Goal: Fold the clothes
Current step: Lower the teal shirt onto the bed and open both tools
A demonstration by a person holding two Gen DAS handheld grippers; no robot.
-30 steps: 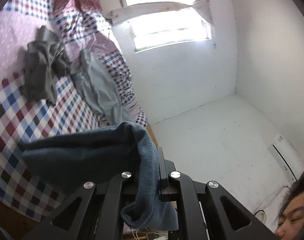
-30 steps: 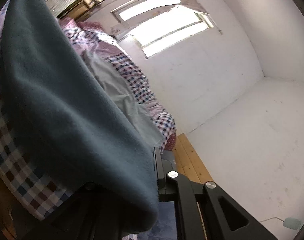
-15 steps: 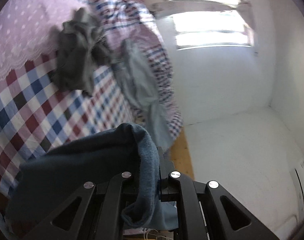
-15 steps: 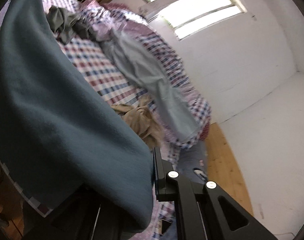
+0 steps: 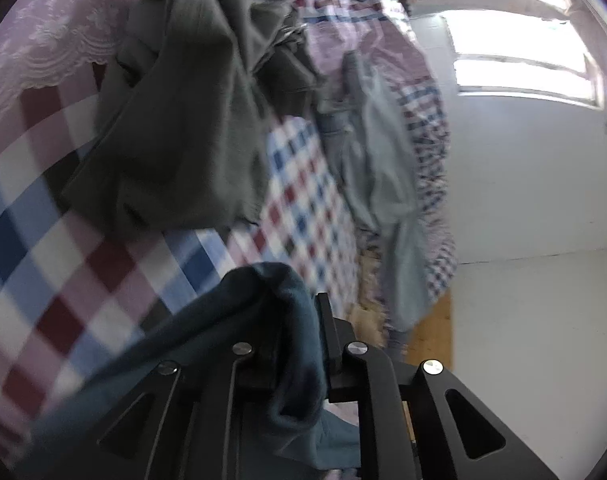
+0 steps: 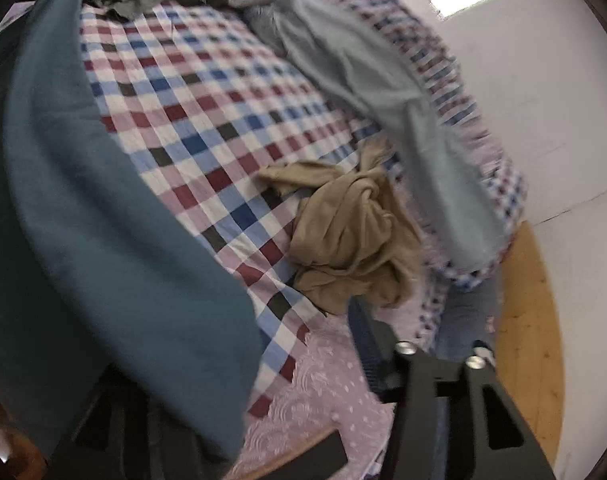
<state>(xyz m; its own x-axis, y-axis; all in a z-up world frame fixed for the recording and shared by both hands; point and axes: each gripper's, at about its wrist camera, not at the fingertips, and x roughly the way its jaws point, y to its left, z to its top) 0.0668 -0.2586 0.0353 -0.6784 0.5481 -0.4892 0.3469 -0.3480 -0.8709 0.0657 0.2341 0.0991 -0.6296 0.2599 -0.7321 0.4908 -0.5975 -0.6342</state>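
A teal fleece garment (image 5: 263,320) is pinched in my left gripper (image 5: 301,314), which is shut on a bunched fold just above the checked bedsheet (image 5: 63,280). In the right wrist view the same teal garment (image 6: 103,220) drapes down the left side and covers the left finger. My right gripper (image 6: 303,332) stands open. Its right finger (image 6: 363,332) is bare, and bedsheet shows between it and the cloth edge.
A crumpled dark grey garment (image 5: 183,120) lies close ahead of the left gripper. A light grey garment (image 6: 363,80) hangs over the bed's far edge. A tan garment (image 6: 343,232) is bunched ahead of the right gripper. Wood floor (image 6: 527,320) and a white wall lie beyond the bed.
Both grippers tipped down and came closer to the bed. The right gripper's fingers spread apart, so the teal cloth is no longer clamped there. The left stays shut on it.
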